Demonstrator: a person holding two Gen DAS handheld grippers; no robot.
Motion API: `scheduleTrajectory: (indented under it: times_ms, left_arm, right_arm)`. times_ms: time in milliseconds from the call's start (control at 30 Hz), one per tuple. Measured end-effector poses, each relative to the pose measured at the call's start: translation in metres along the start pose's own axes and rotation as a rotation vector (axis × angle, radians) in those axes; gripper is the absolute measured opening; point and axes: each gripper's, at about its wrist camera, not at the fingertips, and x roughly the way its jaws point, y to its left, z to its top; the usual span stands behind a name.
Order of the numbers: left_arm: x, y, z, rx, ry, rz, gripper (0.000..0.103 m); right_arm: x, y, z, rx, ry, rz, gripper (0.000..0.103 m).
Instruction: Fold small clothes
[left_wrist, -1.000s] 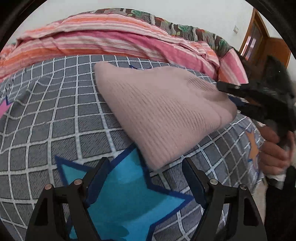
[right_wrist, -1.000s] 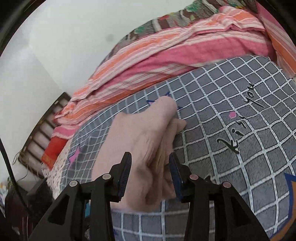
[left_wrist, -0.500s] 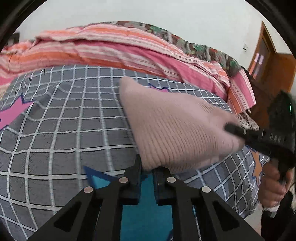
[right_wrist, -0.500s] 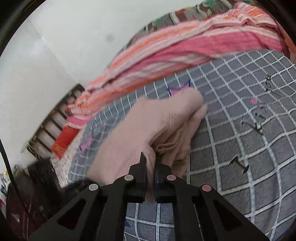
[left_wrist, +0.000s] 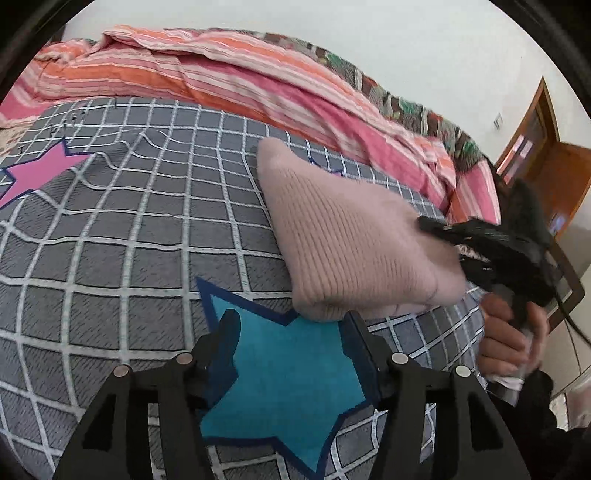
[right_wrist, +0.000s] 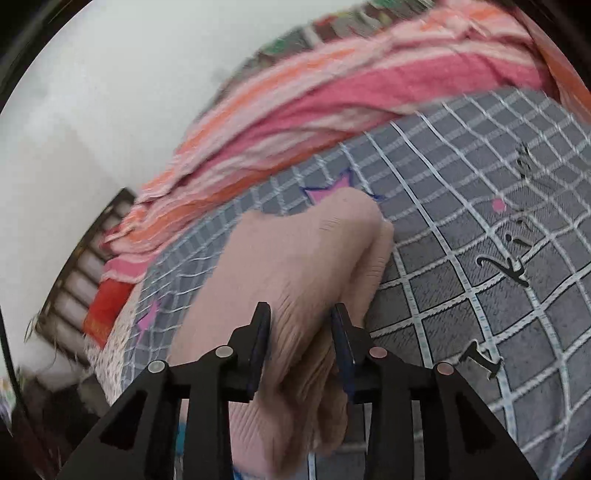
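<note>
Both grippers had just let go: the left gripper (left_wrist: 290, 345) stood open and empty short of the pink knit garment (left_wrist: 354, 240) folded on the checked bedspread (left_wrist: 110, 229), while the right gripper (right_wrist: 301, 341) straddled its bunched edge loosely, so this fold looked finished.

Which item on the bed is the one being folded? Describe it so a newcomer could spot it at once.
Start at the grey checked bedspread with coloured stars. Just beyond its blue star, in front of the striped pink and orange quilt, lies the pink knit garment. It is the only plain, ribbed, pale pink piece there; everything around it is patterned.
</note>
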Motion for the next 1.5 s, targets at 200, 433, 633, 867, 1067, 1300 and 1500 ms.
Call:
scheduleTrajectory:
  times_ms: [200, 433, 633, 867, 1067, 1300, 1500]
  left_arm:
    - [-0.011, 0.010, 0.007, -0.033, -0.026, -0.023, 0.057]
    - [0.004, 0.004, 0.039, -0.064, -0.024, -0.037, 0.061]
    - [0.029, -0.004, 0.070, -0.040, -0.018, 0.002, 0.061]
    - [0.077, 0.003, 0.099, -0.064, 0.045, 0.003, 0.061]
    - [0.100, 0.022, 0.097, -0.165, 0.080, -0.158, 0.062]
    - [0.104, 0.015, 0.083, -0.177, 0.083, -0.232, 0.061]
    - [0.101, 0.008, 0.084, -0.176, 0.075, -0.206, 0.062]
  right_arm:
    - [-0.028, 0.002, -0.005, -0.117, -0.164, 0.086, 0.014]
    - [-0.002, -0.023, -0.007, -0.015, -0.039, 0.003, 0.015]
    - [-0.001, -0.012, 0.008, -0.064, -0.041, -0.084, 0.034]
    - [0.014, -0.030, 0.024, 0.012, 0.005, -0.106, 0.056]
    - [0.037, -0.060, 0.033, 0.118, 0.101, 0.017, 0.068]
    - [0.050, -0.048, 0.044, 0.060, 0.120, 0.057, 0.024]
    - [0.062, -0.047, 0.055, 0.022, 0.116, 0.040, 0.020]
